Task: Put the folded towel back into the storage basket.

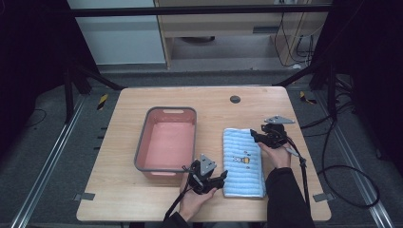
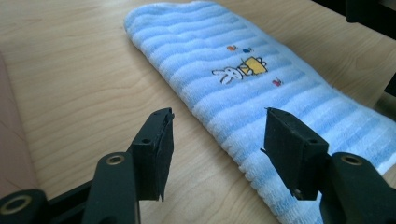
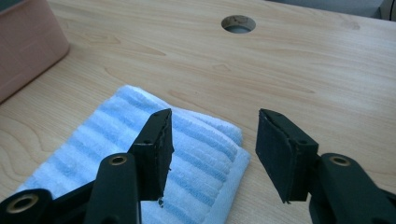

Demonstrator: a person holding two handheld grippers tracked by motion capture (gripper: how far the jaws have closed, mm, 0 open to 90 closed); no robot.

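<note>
In the high view, a table (image 1: 142,199) of pale wood with a fine grain and rounded corners is seen across the middle of the frame. Left of the centre, a rectangular basin (image 1: 141,149) of smooth plastic is placed on it; the inside is pink, the rim is grey, and the corners are rounded.

Below the basin's lower right corner, in the lower middle of the frame, the left gripper (image 1: 222,177) is held in a hand, its matte black jaws pointed to the right. In the left gripper view (image 2: 215,140) the jaws are seen spread apart, with flat dark pads; nothing is pinched. The long edge of the towel (image 2: 252,93) lies between and just under them, but contact cannot be judged.

Right of the centre in the high view, the folded towel (image 1: 243,164) is laid flat on the table as a long rectangle. It is soft looped terry with light blue and white stripes, and a small rabbit picture (image 1: 243,159) is stitched near its middle.

At the towel's upper right corner the right gripper (image 1: 255,136) is held. In the right gripper view (image 3: 214,144) its jaws are also released, standing over the thick folded corner of the towel (image 3: 196,154). A round hole (image 3: 238,23) is cut in the wood at the upper centre of that frame.
</note>
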